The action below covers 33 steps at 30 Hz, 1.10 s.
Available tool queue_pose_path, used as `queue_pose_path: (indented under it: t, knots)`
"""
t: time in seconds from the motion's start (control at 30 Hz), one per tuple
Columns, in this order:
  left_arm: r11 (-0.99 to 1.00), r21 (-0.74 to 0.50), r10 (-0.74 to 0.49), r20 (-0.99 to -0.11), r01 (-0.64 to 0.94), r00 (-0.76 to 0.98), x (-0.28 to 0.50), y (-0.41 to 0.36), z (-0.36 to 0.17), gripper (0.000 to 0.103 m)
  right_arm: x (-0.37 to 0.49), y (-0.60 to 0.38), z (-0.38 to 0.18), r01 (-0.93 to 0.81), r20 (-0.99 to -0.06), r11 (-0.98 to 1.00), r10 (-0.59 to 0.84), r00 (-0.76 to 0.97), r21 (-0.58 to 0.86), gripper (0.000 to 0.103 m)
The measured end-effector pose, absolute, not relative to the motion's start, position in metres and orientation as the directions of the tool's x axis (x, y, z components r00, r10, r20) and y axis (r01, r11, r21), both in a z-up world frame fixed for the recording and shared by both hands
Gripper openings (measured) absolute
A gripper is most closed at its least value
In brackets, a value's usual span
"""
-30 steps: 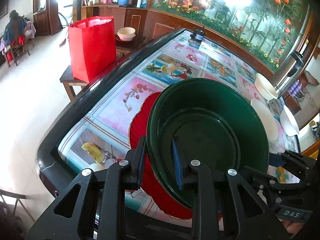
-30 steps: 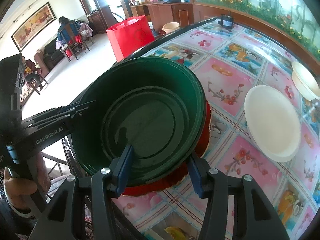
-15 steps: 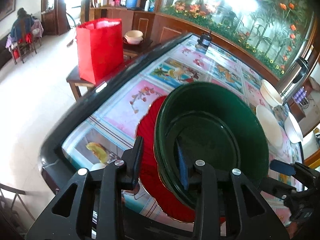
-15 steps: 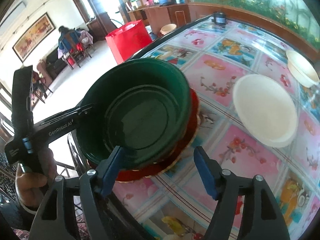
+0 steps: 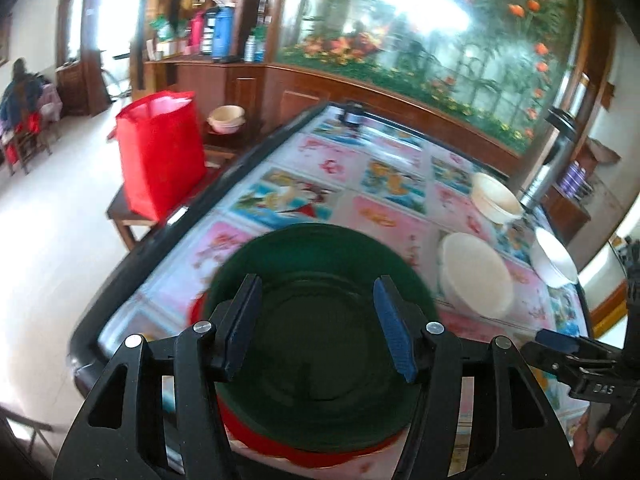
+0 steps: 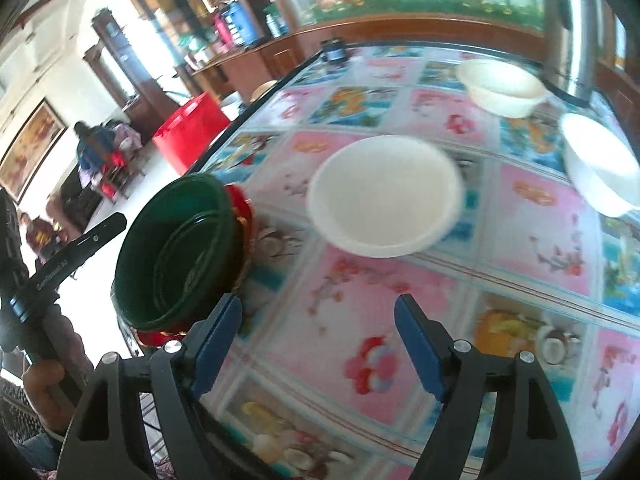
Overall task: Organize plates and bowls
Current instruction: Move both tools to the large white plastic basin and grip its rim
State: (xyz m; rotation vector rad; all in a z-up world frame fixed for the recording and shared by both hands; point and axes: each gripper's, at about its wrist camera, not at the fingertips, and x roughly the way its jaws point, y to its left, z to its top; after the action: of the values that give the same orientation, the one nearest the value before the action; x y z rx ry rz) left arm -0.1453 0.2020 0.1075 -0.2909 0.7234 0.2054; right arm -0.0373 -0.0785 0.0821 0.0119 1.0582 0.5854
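A dark green bowl (image 5: 316,344) sits on a red plate (image 5: 320,454) at the near corner of the table. My left gripper (image 5: 316,330) is open and empty, raised above the bowl. The stack also shows in the right wrist view, green bowl (image 6: 180,248) on red plate (image 6: 242,224). My right gripper (image 6: 318,340) is open and empty over the patterned tablecloth, right of the stack. A cream plate (image 6: 384,196) lies ahead of it; it also shows in the left wrist view (image 5: 476,276).
Two cream bowls stand farther back (image 6: 500,88) (image 6: 600,164). A steel kettle (image 6: 568,32) stands at the far right corner. A red bag (image 5: 160,160) sits on a low stool beside the table. A small dark jar (image 5: 354,114) is at the far edge.
My left gripper has let go of the green bowl's rim, opened and risen. My right gripper has opened wide, pulled away from the bowl and swung right toward the cream plate.
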Motion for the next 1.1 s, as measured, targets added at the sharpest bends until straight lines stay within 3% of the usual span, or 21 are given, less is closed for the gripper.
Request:
queue_pose_path:
  t: [0.4,0.67,1.1]
  knots:
    - [0.982,-0.148,-0.024,-0.704,-0.113,0.71,-0.091,0.115,0.115,0.059,-0.02,-0.118,0.081,-0.361,-0.826,0.895,0.402,0.395,0.263,0.079]
    - [0.987,-0.138,-0.045,-0.727,-0.082,0.686,-0.056,0.081,0.106,0.059,-0.005,-0.13,0.08,-0.331,-0.826,0.909,0.381,0.416,0.252,0.079]
    - [0.99,-0.073,0.016,-0.778,-0.117,0.628,-0.008,0.065,0.084,0.059,0.024,-0.129,0.077,-0.295,-0.828,0.95,0.245,0.505,0.101,0.079]
